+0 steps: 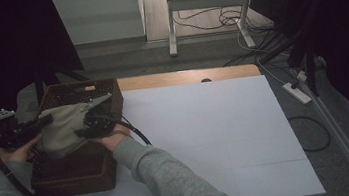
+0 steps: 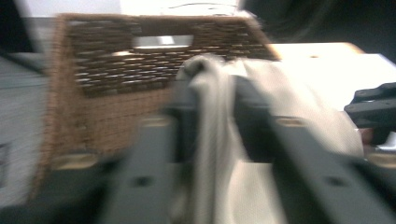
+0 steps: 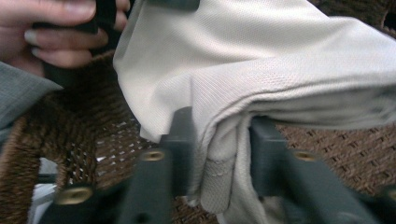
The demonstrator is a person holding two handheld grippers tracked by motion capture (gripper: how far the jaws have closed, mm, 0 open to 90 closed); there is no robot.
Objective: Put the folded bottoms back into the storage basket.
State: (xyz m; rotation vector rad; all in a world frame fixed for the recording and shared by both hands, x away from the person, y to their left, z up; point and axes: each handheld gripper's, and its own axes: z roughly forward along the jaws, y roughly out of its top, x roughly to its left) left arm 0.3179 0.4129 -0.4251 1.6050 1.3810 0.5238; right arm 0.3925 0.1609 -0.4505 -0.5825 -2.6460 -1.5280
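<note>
Up at the left end of the white table (image 1: 227, 137) sits a brown woven basket (image 1: 78, 170), and a beige cloth (image 1: 63, 129) hangs stretched above its opening between the two tools. At the cloth's left side the left gripper (image 1: 40, 125) has its jaws closed on a bunched edge of the fabric (its own camera is blurred, yet the fold runs plainly between the two black jaws). On the other side the right gripper (image 1: 85, 128) pinches a hemmed fold of the same cloth (image 3: 261, 60), with the basket weave (image 3: 336, 149) showing beneath it. Grey sleeves (image 1: 172, 179) reach in from the bottom edge
</note>
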